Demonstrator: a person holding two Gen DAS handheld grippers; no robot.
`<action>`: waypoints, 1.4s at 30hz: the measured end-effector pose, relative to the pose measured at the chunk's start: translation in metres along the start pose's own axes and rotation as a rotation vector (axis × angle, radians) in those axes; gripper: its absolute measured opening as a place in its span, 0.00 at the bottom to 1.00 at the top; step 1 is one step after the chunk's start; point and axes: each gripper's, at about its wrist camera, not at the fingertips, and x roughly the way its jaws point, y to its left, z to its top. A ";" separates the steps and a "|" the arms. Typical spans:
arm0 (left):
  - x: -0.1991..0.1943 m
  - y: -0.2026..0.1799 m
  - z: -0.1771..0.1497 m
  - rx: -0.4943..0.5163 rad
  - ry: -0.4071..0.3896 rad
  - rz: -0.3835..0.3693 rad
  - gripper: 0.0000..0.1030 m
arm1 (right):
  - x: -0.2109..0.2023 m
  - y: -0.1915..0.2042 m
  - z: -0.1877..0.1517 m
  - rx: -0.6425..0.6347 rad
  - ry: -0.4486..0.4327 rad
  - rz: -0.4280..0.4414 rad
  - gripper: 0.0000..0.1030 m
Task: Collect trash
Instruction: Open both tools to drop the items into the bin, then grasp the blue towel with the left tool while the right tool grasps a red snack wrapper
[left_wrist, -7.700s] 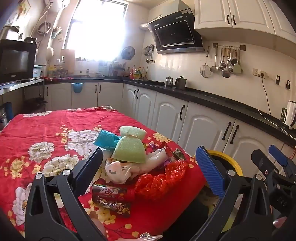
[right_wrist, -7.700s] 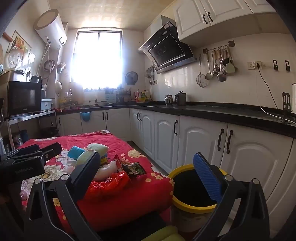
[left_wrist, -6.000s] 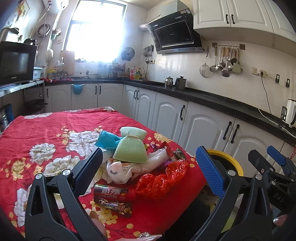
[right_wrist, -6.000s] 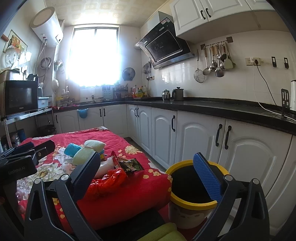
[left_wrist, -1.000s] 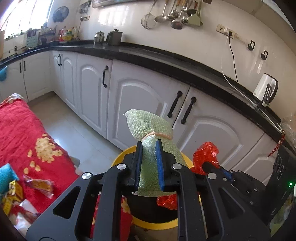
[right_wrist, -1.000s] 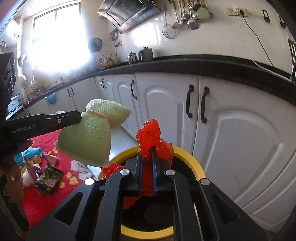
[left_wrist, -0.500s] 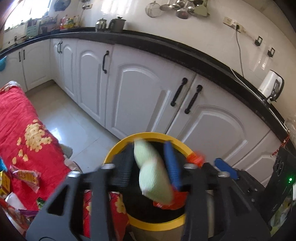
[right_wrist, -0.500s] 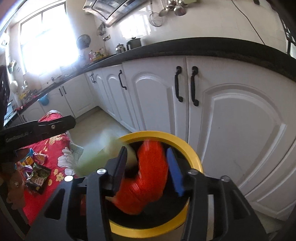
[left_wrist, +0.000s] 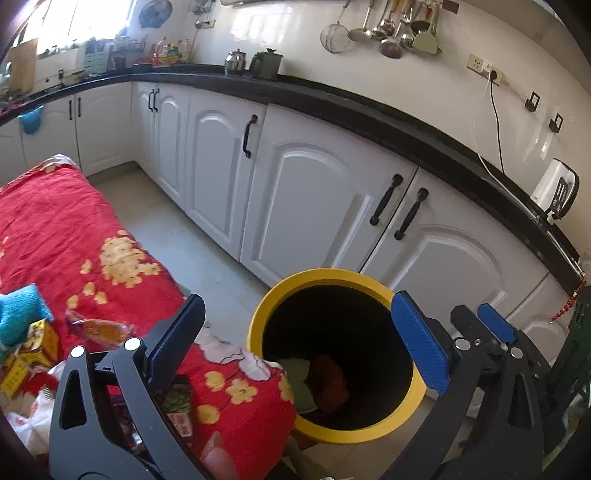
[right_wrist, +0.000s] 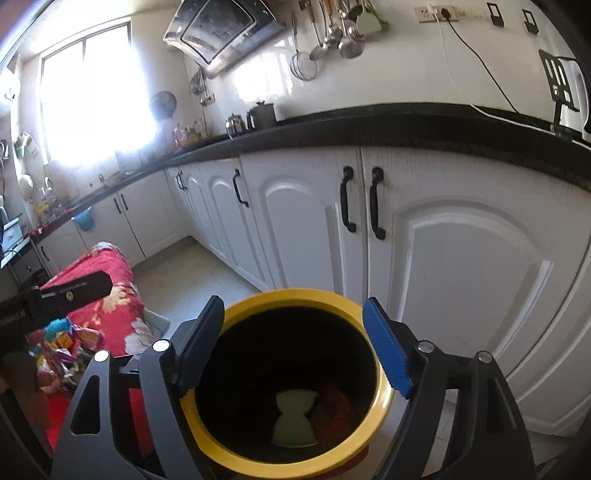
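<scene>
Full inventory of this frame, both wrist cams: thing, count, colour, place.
Round plastic bin: 1, yellow rim, black inside, on the floor by the cabinets.
Mesh pouch: 1, pale green, in the bin.
Crumpled plastic bag: 1, red, in the bin beside the pouch.
Floral tablecloth: 1, red, on the table.
Snack wrappers: several, mixed, table edge.
Knit pouch: 1, teal, on the table.
Left gripper: open, empty.
Right gripper: open, empty, above the bin.

Sunlit kitchen, white cabinets (left_wrist: 310, 206), black countertop (left_wrist: 369, 110)
</scene>
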 end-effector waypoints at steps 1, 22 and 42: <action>-0.005 0.002 0.000 -0.003 -0.008 0.002 0.90 | -0.003 0.003 0.001 -0.006 -0.008 0.007 0.74; -0.093 0.040 -0.016 0.005 -0.161 0.083 0.90 | -0.052 0.077 0.010 -0.127 -0.126 0.155 0.79; -0.152 0.090 -0.031 -0.052 -0.262 0.150 0.90 | -0.085 0.152 -0.007 -0.264 -0.150 0.295 0.84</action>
